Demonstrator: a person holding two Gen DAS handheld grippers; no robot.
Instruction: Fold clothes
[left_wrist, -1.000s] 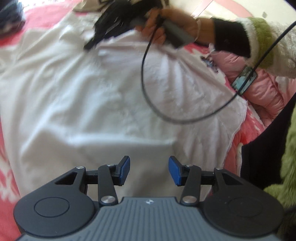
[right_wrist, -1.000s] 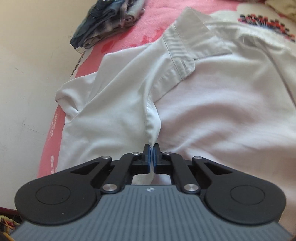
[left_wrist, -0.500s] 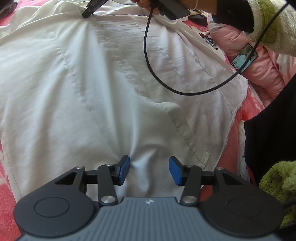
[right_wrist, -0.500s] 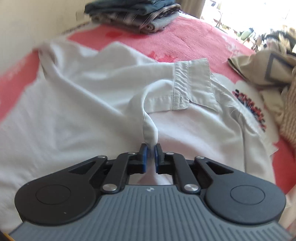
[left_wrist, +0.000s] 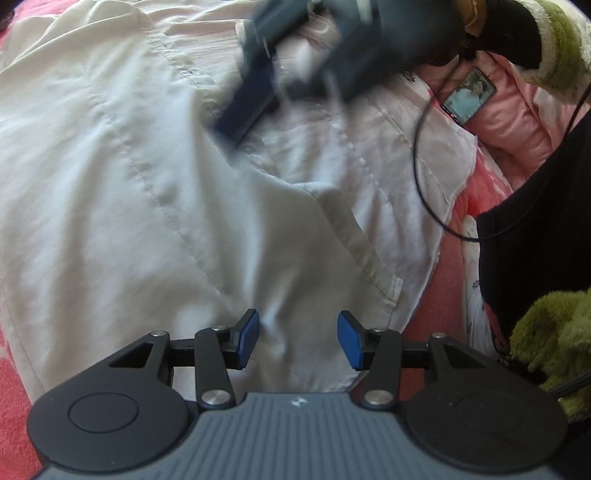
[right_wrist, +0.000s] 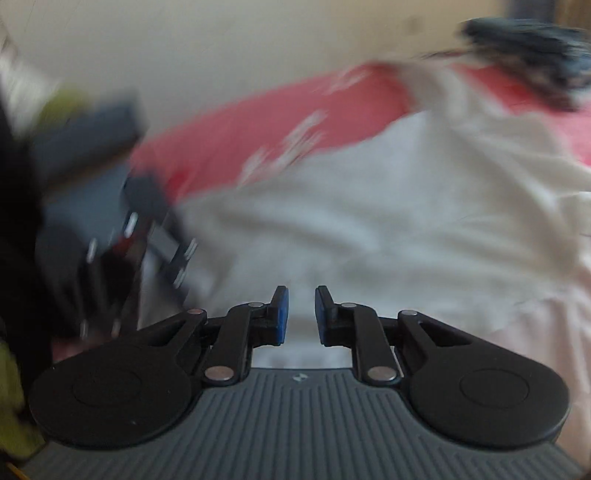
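A: The white shirt (left_wrist: 177, 177) is lying spread over the red patterned bedspread (right_wrist: 258, 147), filling most of the left wrist view, with one folded edge and its seam running across it toward the lower right.

B: And the left gripper (left_wrist: 297, 339) is hovering right over the shirt's near part, its blue pads standing well apart. There's cloth beneath the gap, but the pads aren't pressing on anything.

A: Up at the top of that view the right gripper (right_wrist: 300, 315) is showing as a dark, blurred shape above the shirt, with a fuzzy green and white sleeve (left_wrist: 554, 48) behind it.

B: In its own view, which is badly smeared, its jaws have just been opening. They're standing a narrow gap apart now, and nothing is sitting between them, only white fabric below.

A: A black cable (left_wrist: 421, 155) is looping over the shirt's right side, and a phone (left_wrist: 469, 96) is resting on a pink garment (left_wrist: 517, 122) beside it.

B: At the far corner of the right wrist view a dark pile of clothes (right_wrist: 524, 48) is sitting on the bedspread by the pale wall (right_wrist: 221, 48), too blurred to tell more.
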